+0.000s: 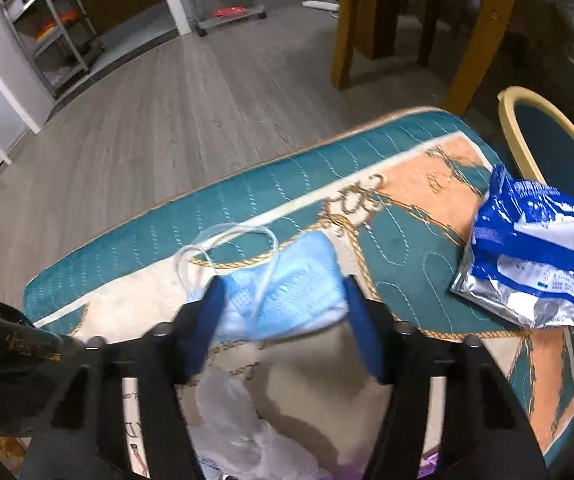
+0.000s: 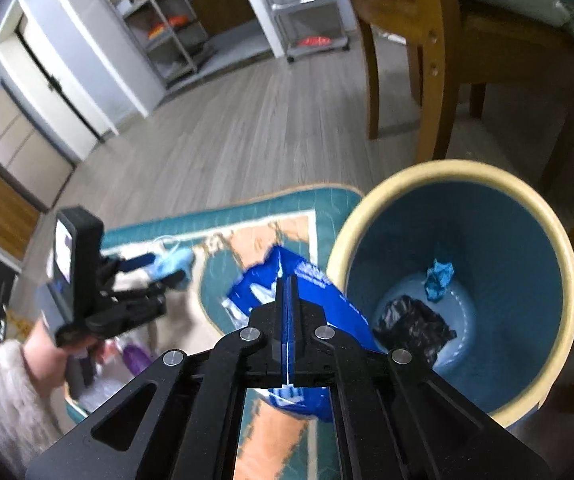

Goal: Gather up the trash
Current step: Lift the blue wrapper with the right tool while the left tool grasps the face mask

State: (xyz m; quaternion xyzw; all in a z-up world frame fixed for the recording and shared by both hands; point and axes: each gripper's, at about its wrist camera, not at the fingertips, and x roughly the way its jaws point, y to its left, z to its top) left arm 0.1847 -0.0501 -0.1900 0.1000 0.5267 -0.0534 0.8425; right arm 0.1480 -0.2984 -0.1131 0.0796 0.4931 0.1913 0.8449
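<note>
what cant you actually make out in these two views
- Left wrist view: whether the left gripper pads press the blue face mask between them; motion blur.
- Left wrist view: the clear plastic near the bottom edge; gripper frame covers it.
- Right wrist view: print on the blue snack wrapper; right gripper covers it.
- Right wrist view: the crumpled blue scrap in the bin; too small to identify.

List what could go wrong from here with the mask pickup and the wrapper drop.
1. The left gripper straddles the light blue face mask on the patterned rug; its jaws may catch only an edge, or snag the loose clear ear loop.
2. The right gripper, shut on the crumpled blue and silver foil wrapper, sits short of the cream-rimmed blue bin; released here, the wrapper could land on the rug.
</note>
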